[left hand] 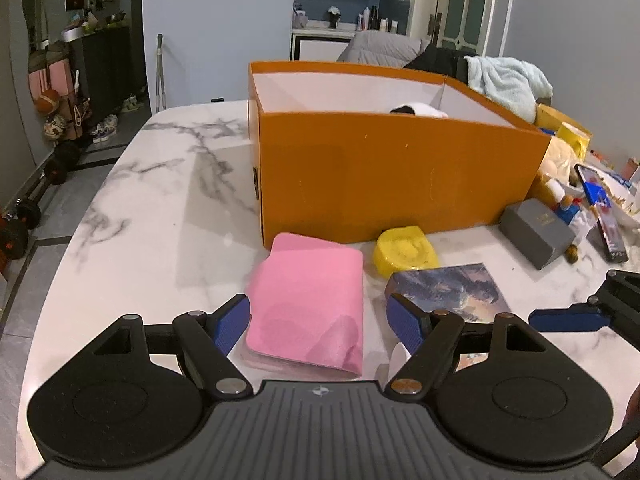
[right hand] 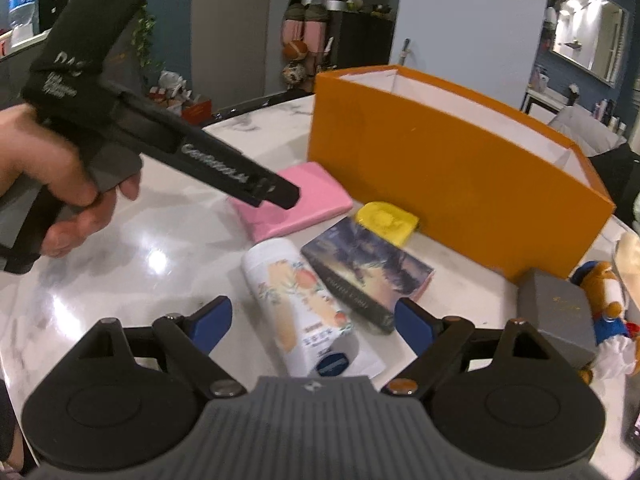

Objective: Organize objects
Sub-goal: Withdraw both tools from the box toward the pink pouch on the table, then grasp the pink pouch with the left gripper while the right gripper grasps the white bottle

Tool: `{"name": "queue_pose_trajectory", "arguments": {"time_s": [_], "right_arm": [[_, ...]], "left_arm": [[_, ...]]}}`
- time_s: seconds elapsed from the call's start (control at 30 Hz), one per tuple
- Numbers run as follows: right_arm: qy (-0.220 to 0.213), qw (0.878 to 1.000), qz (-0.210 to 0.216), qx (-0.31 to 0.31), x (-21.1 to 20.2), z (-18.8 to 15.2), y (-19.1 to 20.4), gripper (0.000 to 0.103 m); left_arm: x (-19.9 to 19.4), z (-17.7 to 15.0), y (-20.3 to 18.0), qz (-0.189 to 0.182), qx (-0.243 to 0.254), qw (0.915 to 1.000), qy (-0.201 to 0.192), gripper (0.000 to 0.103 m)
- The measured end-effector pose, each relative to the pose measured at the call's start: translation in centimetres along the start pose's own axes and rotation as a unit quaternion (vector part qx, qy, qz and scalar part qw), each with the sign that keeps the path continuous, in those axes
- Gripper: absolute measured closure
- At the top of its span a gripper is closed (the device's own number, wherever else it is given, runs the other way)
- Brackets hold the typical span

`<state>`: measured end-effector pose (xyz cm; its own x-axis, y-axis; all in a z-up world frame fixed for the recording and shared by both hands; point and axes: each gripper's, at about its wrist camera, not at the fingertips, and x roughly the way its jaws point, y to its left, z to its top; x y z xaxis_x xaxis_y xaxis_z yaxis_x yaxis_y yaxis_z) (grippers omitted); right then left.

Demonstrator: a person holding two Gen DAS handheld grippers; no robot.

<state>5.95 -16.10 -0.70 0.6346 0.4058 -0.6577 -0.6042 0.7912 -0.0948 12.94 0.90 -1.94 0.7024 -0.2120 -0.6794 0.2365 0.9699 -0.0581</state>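
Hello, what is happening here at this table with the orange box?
A person is tidying a marble table, holding a gripper in each hand. The left gripper is open around the near end of a pink cloth, not yet squeezing it. The right gripper is open over a white tube lying beside a book. The orange box stands open behind them with a white item inside. A yellow dish and grey box wait on the table.

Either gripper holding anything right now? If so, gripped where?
Nothing held. Left gripper is open around the near end of the pink pack; right gripper is open around the white pouch. Neither pair of pads presses.
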Motion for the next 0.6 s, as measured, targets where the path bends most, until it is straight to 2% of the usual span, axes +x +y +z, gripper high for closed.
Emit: {"name": "queue_pose_trajectory", "arguments": {"time_s": [0.17,0.4,0.6], "right_arm": [[0.011,1.000,0.003,-0.009,1.3,-0.1,0.2,0.026],[0.018,1.000,0.007,-0.011,2.6,0.0,0.2,0.026],[0.023,0.999,0.027,-0.009,3.1,0.0,0.1,0.026]], "left_arm": [[1.1,0.1,0.0,0.007,0.010,0.9999,0.007,0.014],[2.4,0.5,-0.5,0.017,0.037,0.9991,0.014,0.014],[3.2,0.8,-0.6,0.024,0.050,0.9983,0.018,0.014]]}}
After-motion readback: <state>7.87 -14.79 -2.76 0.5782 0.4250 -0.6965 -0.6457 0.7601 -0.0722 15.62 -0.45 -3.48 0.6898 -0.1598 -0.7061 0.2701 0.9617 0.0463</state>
